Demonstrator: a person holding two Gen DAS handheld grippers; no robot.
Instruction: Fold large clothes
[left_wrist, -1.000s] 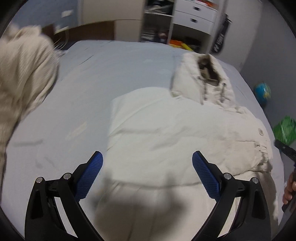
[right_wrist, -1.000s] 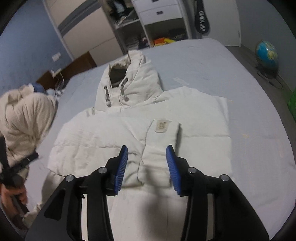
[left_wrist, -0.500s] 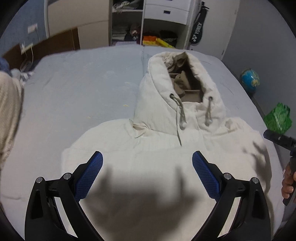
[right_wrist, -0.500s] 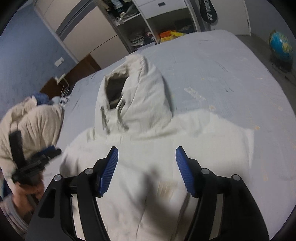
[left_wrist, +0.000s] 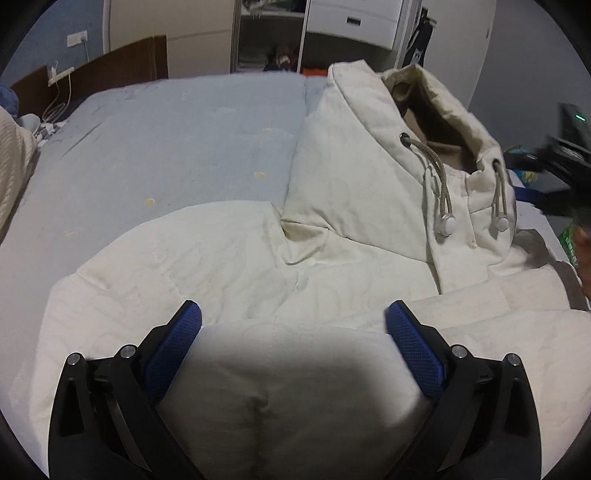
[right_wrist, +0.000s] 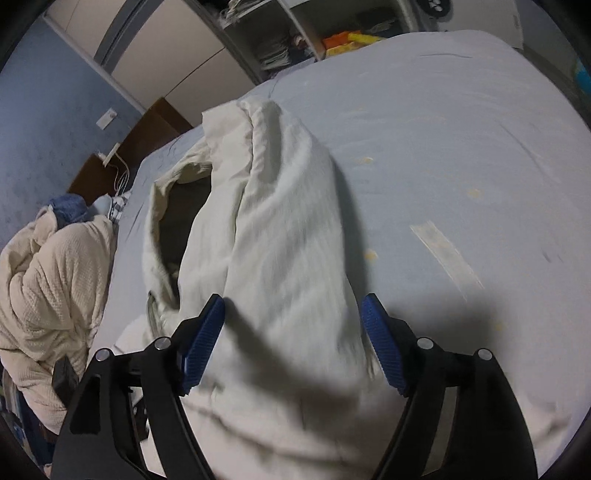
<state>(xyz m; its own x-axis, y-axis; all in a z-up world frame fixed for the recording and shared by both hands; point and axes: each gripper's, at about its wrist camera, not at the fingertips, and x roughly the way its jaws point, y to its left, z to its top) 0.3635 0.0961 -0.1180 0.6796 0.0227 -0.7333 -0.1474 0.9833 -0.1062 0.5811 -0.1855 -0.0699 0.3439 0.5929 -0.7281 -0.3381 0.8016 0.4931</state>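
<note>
A cream hooded jacket (left_wrist: 229, 266) lies flat on the pale blue bed (left_wrist: 166, 147). Its hood (left_wrist: 388, 162), with two drawstrings, points to the far side. My left gripper (left_wrist: 293, 325) is open and low over the jacket's folded body, with a fold of fabric between its blue pads. My right gripper (right_wrist: 291, 314) is open and sits just over the base of the hood (right_wrist: 273, 206), which shows blurred. The right gripper shows as a dark blur at the right edge of the left wrist view (left_wrist: 565, 147).
A cream knitted garment (right_wrist: 51, 288) is heaped at the bed's left edge, and it also shows in the left wrist view (left_wrist: 14, 162). A brown headboard (left_wrist: 110, 74) and a shelf unit (right_wrist: 295, 40) stand beyond the bed. A bare stretch of sheet (right_wrist: 461, 147) lies right of the hood.
Both grippers have moved forward and down onto the jacket. The left one has come low over the body. The right one has reached the hood. Both have stayed open.
</note>
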